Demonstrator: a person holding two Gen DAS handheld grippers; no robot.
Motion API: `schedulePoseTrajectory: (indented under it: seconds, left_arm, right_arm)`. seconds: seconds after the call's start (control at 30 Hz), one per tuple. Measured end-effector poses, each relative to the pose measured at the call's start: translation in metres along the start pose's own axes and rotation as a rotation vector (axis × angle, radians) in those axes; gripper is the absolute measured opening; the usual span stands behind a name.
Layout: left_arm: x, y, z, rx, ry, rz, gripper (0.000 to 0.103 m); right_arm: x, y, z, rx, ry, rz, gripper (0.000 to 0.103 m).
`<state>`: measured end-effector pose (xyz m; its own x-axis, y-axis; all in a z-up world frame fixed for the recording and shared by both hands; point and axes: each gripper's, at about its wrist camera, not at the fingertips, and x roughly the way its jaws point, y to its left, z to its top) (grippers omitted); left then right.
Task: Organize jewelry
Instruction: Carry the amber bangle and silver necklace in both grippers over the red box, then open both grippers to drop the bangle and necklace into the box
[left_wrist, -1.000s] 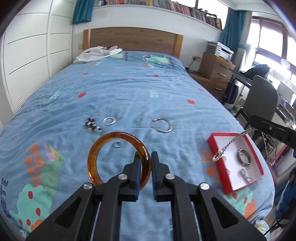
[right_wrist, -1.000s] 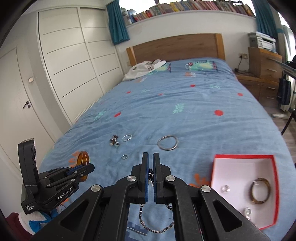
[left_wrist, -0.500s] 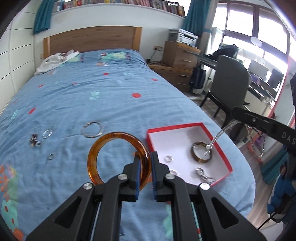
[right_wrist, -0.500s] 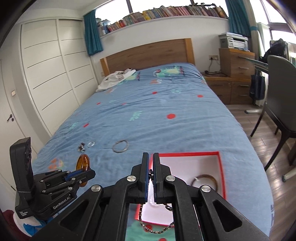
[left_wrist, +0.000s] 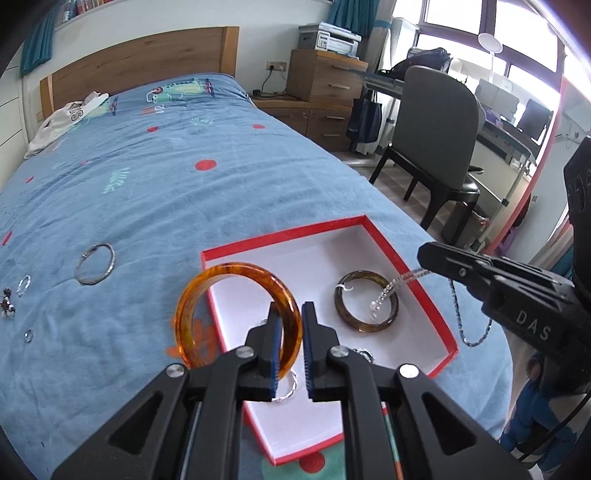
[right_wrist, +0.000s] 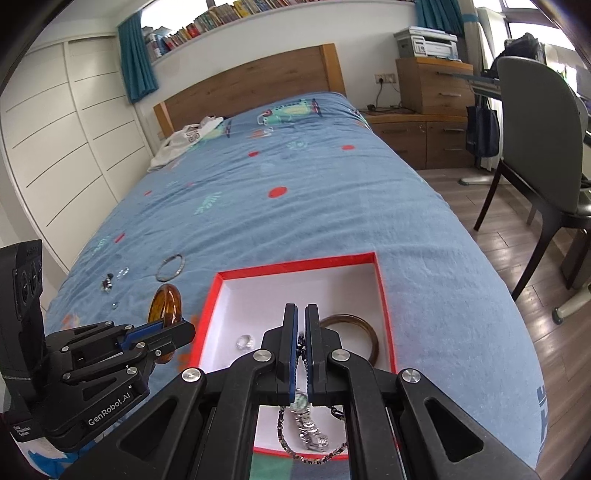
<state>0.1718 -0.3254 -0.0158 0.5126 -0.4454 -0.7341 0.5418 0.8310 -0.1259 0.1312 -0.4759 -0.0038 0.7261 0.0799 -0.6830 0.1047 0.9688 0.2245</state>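
My left gripper (left_wrist: 290, 314) is shut on an amber bangle (left_wrist: 207, 286) and holds it upright over the left edge of the red box (left_wrist: 280, 236); the bangle also shows in the right wrist view (right_wrist: 165, 306). My right gripper (right_wrist: 301, 314) is shut on a beaded chain (right_wrist: 284, 439) that hangs over the box (right_wrist: 295, 264). In the left wrist view the chain (left_wrist: 397, 282) dangles over a dark brown bangle (left_wrist: 365, 306) lying in the box. A silver watch (right_wrist: 308, 424) and a small ring (right_wrist: 244, 341) also lie in the box.
On the blue bedspread (left_wrist: 166, 184) left of the box lie a silver bangle (left_wrist: 95, 263), small rings (left_wrist: 23, 285) and a beaded piece (left_wrist: 6, 306). A grey chair (left_wrist: 436, 140) and a wooden dresser (left_wrist: 325, 96) stand right of the bed. Clothing (left_wrist: 70, 118) lies near the headboard.
Both grippers have moved right, from over the loose jewelry to over the red box, still holding the amber bangle and the chain. The chain's end now hangs inside the box.
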Motion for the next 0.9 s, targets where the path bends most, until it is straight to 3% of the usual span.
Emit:
schedulePoseTrajectory:
  seconds: [0.43,0.9]
  left_arm:
    - [0.054,-0.006,-0.021,0.029,0.092,0.006,0.010]
    - [0.072,-0.009,-0.036,0.041,0.156,-0.010,0.014]
  right_arm:
    - [0.046,-0.033,-0.023,0.046,0.088,-0.047,0.004]
    - [0.055,-0.041,-0.038,0.074,0.132,-0.068,0.008]
